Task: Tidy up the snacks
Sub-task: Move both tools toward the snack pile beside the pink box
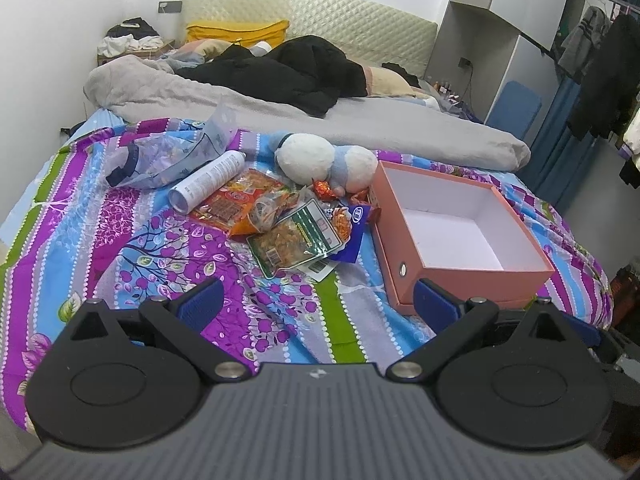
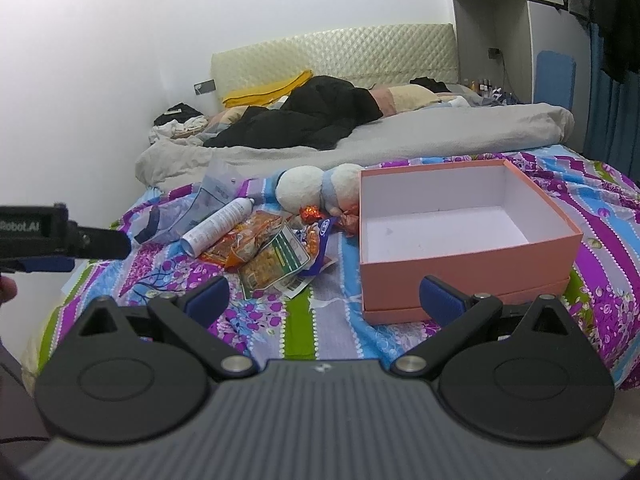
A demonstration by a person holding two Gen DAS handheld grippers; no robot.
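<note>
A bed [image 1: 80, 208] with a purple, blue and green flowered sheet carries everything, with a grey duvet [image 1: 360, 120] bunched across its far half. Toward the right sits an open pink box [image 1: 472, 276] with a white, bare inside. Just left of the box stands a white and pale blue plush toy [image 1: 320, 156], and left of that a crumpled clear plastic bag [image 1: 160, 156] and a white spray can [image 1: 208, 180] lying on its side. The snacks [image 1: 280, 216] form a loose heap between can and box: overlapping crinkled packets in orange, green-and-clear and blue, with small orange-wrapped sweets [image 1: 323, 189] near the toy. The left gripper [image 1: 316, 304] and the right gripper [image 2: 324, 300] both hang over the near edge of the bed, blue-padded fingers spread wide, holding nothing.
</note>
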